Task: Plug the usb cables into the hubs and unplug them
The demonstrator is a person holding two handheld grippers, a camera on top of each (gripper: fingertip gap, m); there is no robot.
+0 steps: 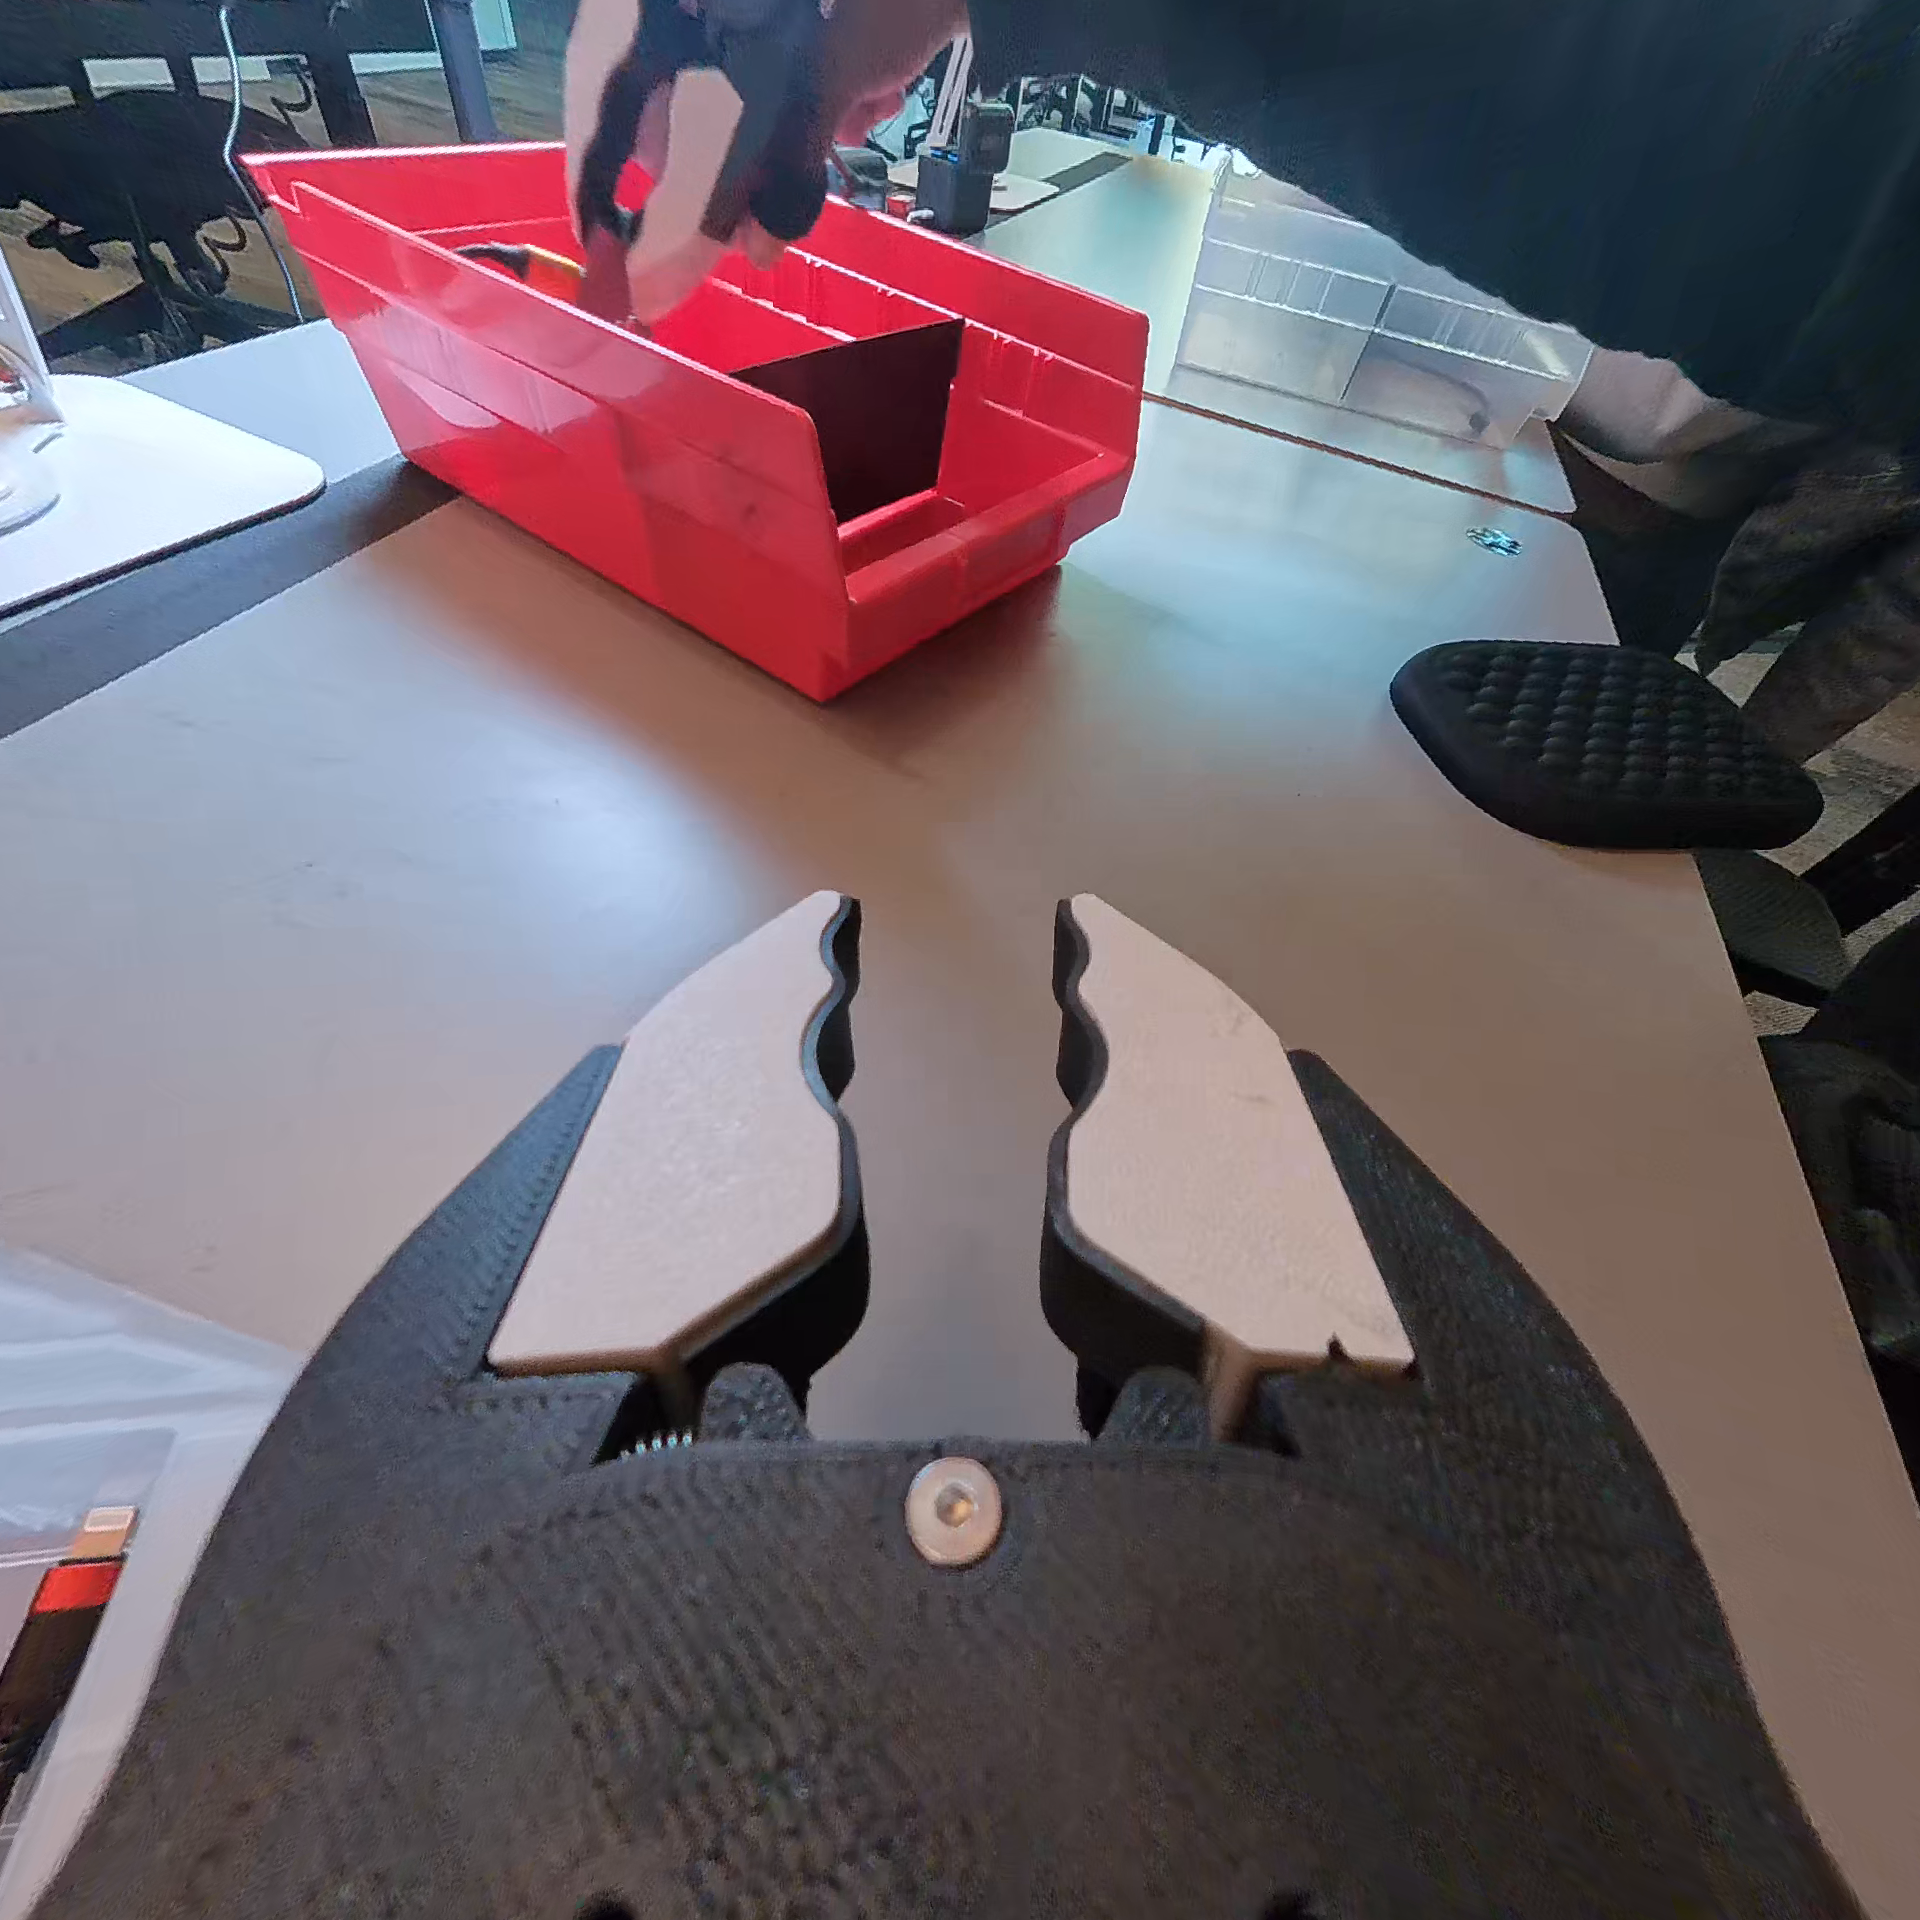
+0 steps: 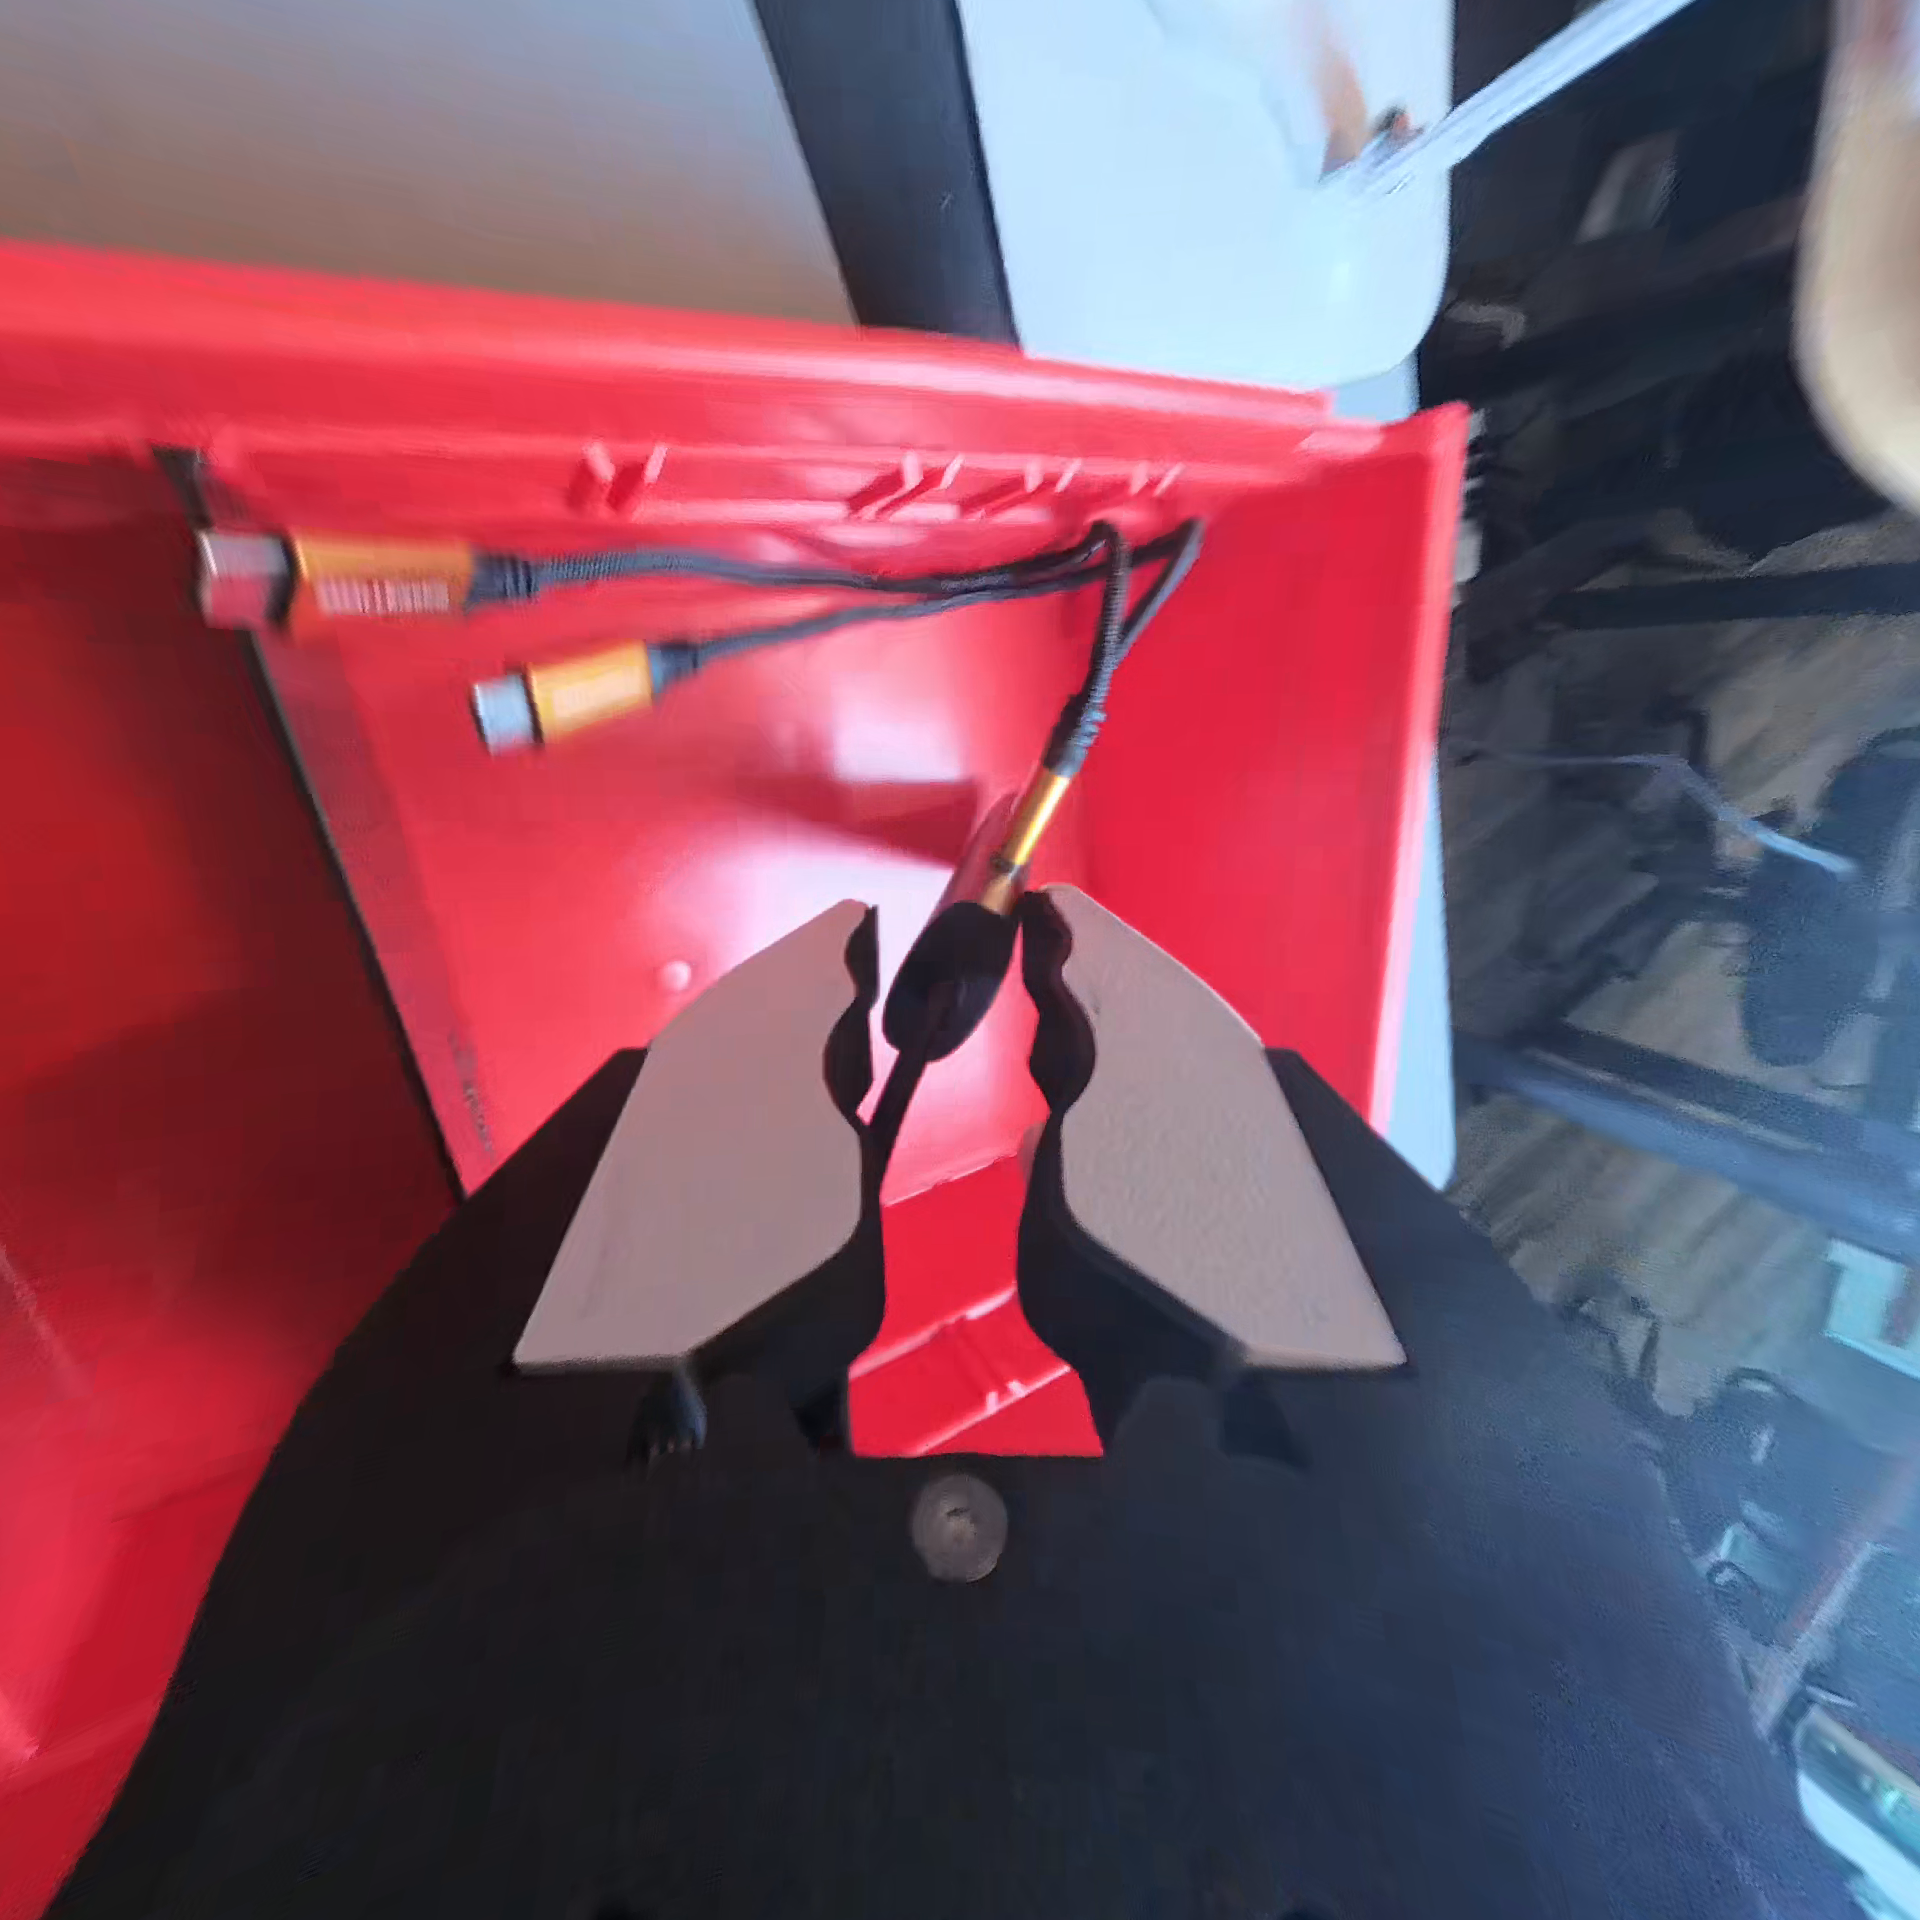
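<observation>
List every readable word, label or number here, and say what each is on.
No text here can be read.
Larger orange plug: dark printing on its shell, blurred by motion.
Red bin: small marks on its floor by the black divider, too small and blurred to read.

Our two grippers, one idle and one gripping

Our left gripper (image 1: pixel 956 914) hangs low and level, pointing toward twelve o'clock, its jaws parted with nothing between them. In the left wrist view our right gripper (image 1: pixel 634 281) sits at about eleven o'clock, tipped steeply downward in a gloved hand (image 1: pixel 758 125). In its own blurred view our right gripper (image 2: pixel 945 914) has its fingertips nearly closed, pinching a black plug body (image 2: pixel 940 987) between them.
</observation>
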